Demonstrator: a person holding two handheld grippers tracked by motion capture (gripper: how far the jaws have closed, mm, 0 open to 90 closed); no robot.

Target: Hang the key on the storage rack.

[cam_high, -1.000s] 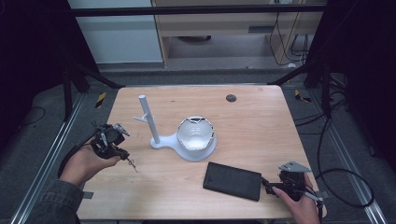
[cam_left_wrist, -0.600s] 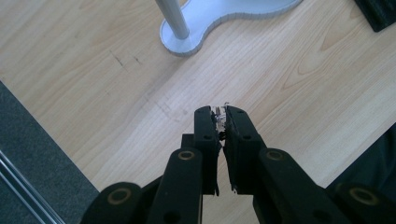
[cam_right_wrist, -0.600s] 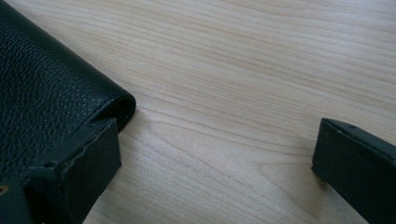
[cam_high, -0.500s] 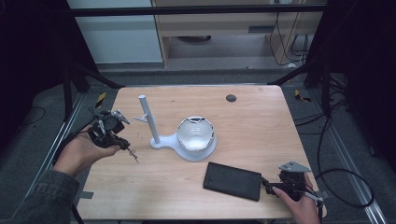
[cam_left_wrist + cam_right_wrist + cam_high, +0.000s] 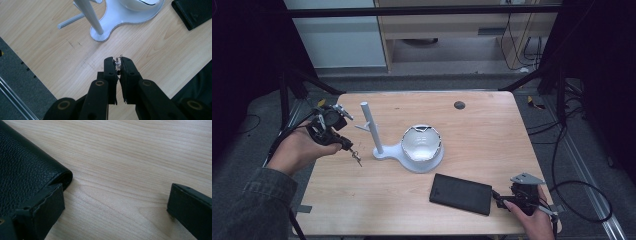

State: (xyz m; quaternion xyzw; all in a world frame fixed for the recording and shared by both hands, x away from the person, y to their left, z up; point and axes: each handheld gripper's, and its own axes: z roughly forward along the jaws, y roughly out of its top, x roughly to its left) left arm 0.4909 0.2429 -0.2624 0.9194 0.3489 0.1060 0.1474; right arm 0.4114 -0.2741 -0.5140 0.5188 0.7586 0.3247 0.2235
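Note:
My left gripper [image 5: 346, 144] hangs above the table's left side, held in a hand, shut on a small metal key [image 5: 356, 159] that dangles from its tips. In the left gripper view the jaws [image 5: 119, 65] pinch the shiny key [image 5: 118, 60] above the wood. A white stand [image 5: 412, 161] with an upright post [image 5: 371, 126] and a white bowl [image 5: 422, 142] sits mid-table, right of that gripper. My right gripper [image 5: 502, 196] rests near the front right, open, beside a black leather wallet [image 5: 462, 193]. Its jaws [image 5: 117, 205] stand wide apart, one at the wallet's [image 5: 22, 170] rounded edge.
A dark round hole [image 5: 459, 105] marks the table's far right. The wooden table [image 5: 492, 145] ends close to the right hand at the front edge. Black frame legs [image 5: 287, 95] and cables [image 5: 572, 160] run along both sides on the grey floor.
The left hand has risen and drifted toward the far side, lifting the key off the table. The right hand and the wallet have stayed still.

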